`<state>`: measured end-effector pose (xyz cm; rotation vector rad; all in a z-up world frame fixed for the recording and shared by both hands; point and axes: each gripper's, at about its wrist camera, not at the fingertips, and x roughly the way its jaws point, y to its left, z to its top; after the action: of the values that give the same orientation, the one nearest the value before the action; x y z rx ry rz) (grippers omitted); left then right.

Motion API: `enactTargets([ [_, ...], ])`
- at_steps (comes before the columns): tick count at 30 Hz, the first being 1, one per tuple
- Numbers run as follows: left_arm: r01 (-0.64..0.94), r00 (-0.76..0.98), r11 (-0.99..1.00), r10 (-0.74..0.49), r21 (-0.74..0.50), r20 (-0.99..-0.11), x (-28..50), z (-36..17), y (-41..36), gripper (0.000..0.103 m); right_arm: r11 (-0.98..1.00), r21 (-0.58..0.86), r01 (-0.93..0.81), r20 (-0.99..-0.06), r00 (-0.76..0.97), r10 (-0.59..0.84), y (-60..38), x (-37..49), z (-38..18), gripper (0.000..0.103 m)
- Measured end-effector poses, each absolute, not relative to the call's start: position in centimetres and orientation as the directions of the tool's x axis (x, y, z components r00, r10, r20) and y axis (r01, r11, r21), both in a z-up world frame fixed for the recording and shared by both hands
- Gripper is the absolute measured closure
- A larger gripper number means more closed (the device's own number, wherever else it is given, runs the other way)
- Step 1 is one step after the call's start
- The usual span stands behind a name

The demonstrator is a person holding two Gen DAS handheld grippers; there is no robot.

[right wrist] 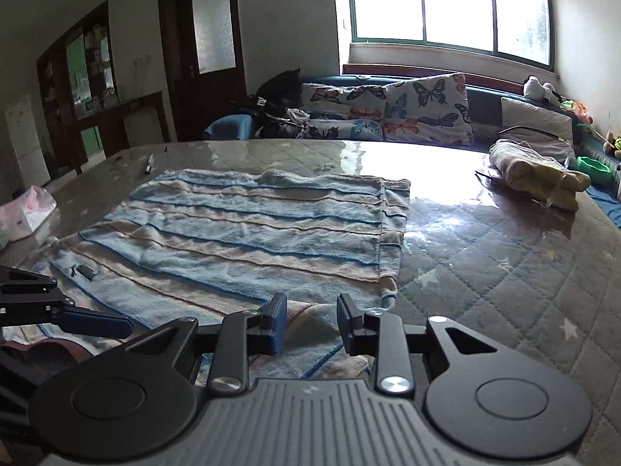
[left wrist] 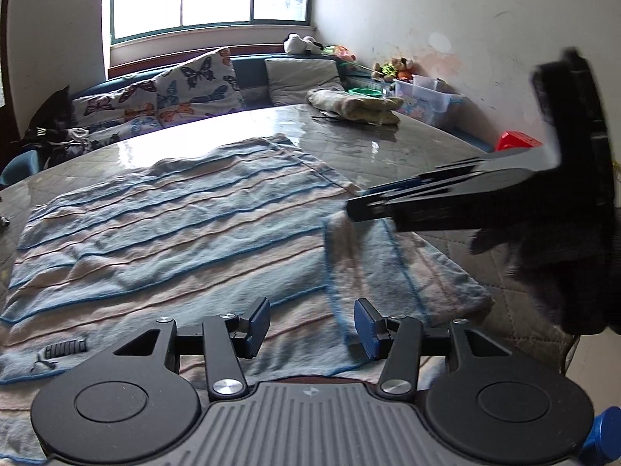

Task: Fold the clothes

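A blue and beige striped towel [left wrist: 163,225] lies spread on the glossy quilted table [left wrist: 388,143], folded over once with its near layer under both grippers. It also shows in the right wrist view [right wrist: 252,233]. My left gripper [left wrist: 312,324] is open just above the towel's near edge, holding nothing. My right gripper [right wrist: 310,320] is open over the towel's near right corner, with cloth lying between its fingers. In the left wrist view the right gripper [left wrist: 361,207] hovers at a raised fold of the towel [left wrist: 357,240]. The left gripper's blue finger [right wrist: 97,324] shows at left in the right wrist view.
A folded yellowish cloth [left wrist: 357,106] lies at the table's far right, also seen in the right wrist view [right wrist: 535,174]. A pen [right wrist: 148,164] and a tissue pack [right wrist: 27,213] sit at the table's left. A sofa with butterfly cushions [right wrist: 407,112] runs behind the table.
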<state>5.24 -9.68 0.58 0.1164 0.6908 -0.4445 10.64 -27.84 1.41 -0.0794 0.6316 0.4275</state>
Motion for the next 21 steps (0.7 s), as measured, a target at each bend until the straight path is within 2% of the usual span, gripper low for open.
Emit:
enactTargets([
  [5,0.443,0.667,0.896,-0.352,-0.031,-0.657,5.3,-0.4,-10.3,0.052,0.917,0.039,-0.397,-0.626,0.706,0.332,-27.3,11.7,-0.4,0.075],
  [8,0.438,0.664,0.898,-0.352,-0.037,-0.66,5.3,-0.5,-10.0,0.052,0.917,0.021,-0.399,-0.619,0.715,0.326,-27.2,11.3,-0.2,0.075],
  [12,0.399,0.688,0.916,-0.33,-0.042,-0.646,4.7,0.1,-8.3,0.046,0.915,0.02,-0.402,-0.602,0.726,0.332,-27.0,10.3,0.9,0.074],
  [14,0.374,0.704,0.926,-0.314,-0.044,-0.637,4.4,0.4,-7.2,0.041,0.912,0.023,-0.409,-0.591,0.731,0.342,-26.8,9.6,1.2,0.069],
  [15,0.361,0.712,0.931,-0.307,-0.045,-0.632,4.2,0.6,-6.6,0.035,0.912,0.027,-0.409,-0.59,0.73,0.345,-26.7,9.4,1.2,0.061],
  [16,0.348,0.719,0.936,-0.298,-0.047,-0.628,4.0,0.8,-6.1,0.03,0.911,0.031,-0.41,-0.592,0.727,0.347,-26.6,9.2,1.0,0.058],
  [18,0.322,0.734,0.945,-0.282,-0.049,-0.618,3.7,1.1,-5.0,0.026,0.911,0.038,-0.411,-0.598,0.721,0.35,-26.3,8.9,0.7,0.057],
  [20,0.291,0.749,0.955,-0.26,-0.05,-0.61,3.3,1.5,-3.7,0.019,0.912,0.038,-0.409,-0.61,0.713,0.345,-25.9,8.7,0.1,0.051],
  [21,0.272,0.759,0.961,-0.244,-0.047,-0.604,3.0,1.6,-2.9,0.013,0.912,0.039,-0.408,-0.614,0.71,0.344,-25.8,8.6,-0.2,0.051],
])
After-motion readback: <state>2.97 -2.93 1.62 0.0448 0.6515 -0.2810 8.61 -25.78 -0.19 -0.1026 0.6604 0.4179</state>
